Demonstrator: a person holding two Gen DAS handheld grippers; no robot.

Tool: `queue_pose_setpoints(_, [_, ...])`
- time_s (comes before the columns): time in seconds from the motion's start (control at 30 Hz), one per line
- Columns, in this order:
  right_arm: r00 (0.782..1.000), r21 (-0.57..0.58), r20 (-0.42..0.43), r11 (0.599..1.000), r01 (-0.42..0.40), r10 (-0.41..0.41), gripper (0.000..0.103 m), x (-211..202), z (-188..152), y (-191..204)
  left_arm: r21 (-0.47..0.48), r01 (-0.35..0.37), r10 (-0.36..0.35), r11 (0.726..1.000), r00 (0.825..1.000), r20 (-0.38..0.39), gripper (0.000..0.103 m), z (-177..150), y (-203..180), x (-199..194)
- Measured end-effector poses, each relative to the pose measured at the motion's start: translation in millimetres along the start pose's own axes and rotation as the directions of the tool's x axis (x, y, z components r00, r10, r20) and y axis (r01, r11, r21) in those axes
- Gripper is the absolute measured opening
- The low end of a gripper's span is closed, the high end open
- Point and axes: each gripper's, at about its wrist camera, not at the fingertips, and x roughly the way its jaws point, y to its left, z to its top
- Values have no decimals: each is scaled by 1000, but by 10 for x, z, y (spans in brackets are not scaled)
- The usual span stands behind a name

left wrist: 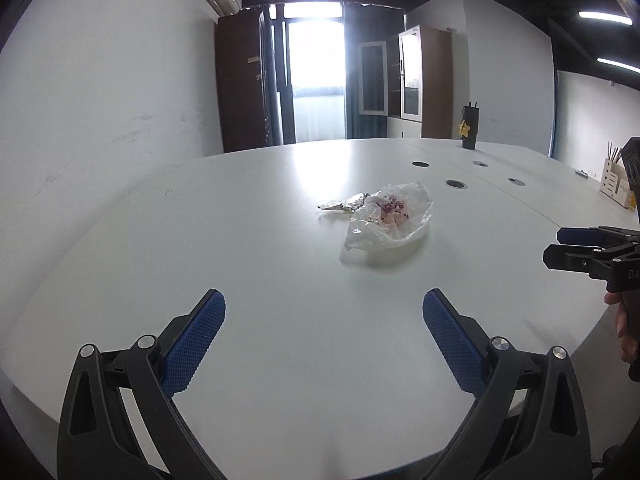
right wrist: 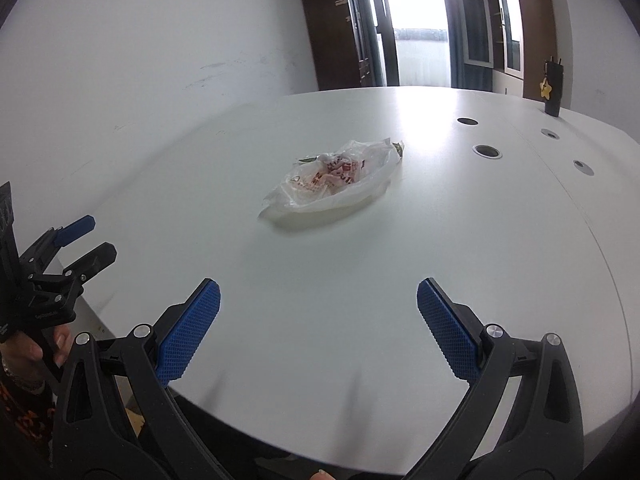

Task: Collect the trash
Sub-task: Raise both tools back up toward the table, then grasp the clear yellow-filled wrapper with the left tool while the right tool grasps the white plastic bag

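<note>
Your left gripper [left wrist: 324,300] and right gripper [right wrist: 318,290] both gape wide, holding nothing. Farther off, 1 plastic bag [left wrist: 390,216] lies on the white table [left wrist: 240,208], foil wrapper [left wrist: 342,203] touching its left side.

White walls [left wrist: 100,92], bright window [left wrist: 316,60], brown cabinets [left wrist: 240,80].

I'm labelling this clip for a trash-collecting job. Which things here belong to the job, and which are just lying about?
Belongs to the job:
- crumpled plastic bag
- foil wrapper beside it
- left gripper and right gripper, both with jaws open

Just lying about:
- dark bottle with a yellow star
- white desk organizer
- grommet holes in the table
</note>
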Motion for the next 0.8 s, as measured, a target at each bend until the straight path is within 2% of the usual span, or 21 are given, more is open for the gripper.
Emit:
queue_pose_setpoints(0.27, [998, 41, -56, 999, 9, -7, 94, 585, 545, -276, -10, 30, -31, 999, 996, -82, 97, 419, 191, 644])
queue_pose_setpoints(0.57, [992, 77, -127, 997, 2, 8, 94, 1213, 916, -533, 24, 46, -42, 999, 991, -131, 97, 600, 172, 1175])
queue_pose_setpoints(0.8, [981, 118, -190, 993, -4, 26, 86, 1724, 1147, -659, 8, 62, -60, 998, 987, -147, 97, 786, 200, 1501])
